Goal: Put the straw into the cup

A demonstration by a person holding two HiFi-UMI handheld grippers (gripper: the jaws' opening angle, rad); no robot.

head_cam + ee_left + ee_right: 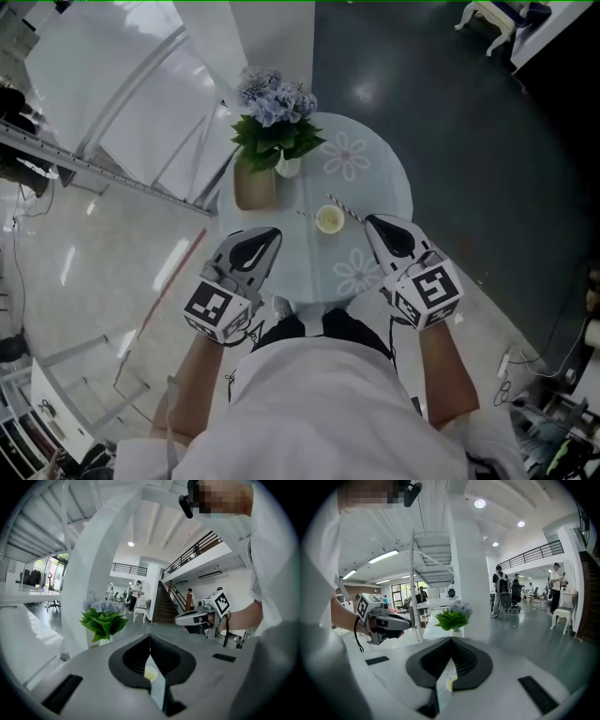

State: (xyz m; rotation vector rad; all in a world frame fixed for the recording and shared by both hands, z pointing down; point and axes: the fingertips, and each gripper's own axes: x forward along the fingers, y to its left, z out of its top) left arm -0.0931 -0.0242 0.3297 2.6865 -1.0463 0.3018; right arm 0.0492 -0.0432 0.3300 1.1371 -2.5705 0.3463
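Note:
A small pale yellow cup (328, 219) stands near the middle of the round glass table (375, 169). A striped straw (345, 208) lies flat on the table just right of the cup. My left gripper (270, 234) hovers at the cup's left, shut and holding nothing. My right gripper (371, 222) is at the cup's right, close to the straw's near end, also shut and holding nothing. In the left gripper view the cup (151, 673) shows below the closed jaws (150, 636). In the right gripper view the cup (451, 682) likewise shows below the closed jaws (451, 639).
A plant with blue flowers (277, 117) in a white pot and a brown vase (254, 186) stand at the table's far left. A white stair structure (141, 103) rises to the left. Dark floor lies on the right. Each gripper view shows the other gripper (194, 617) (389, 620).

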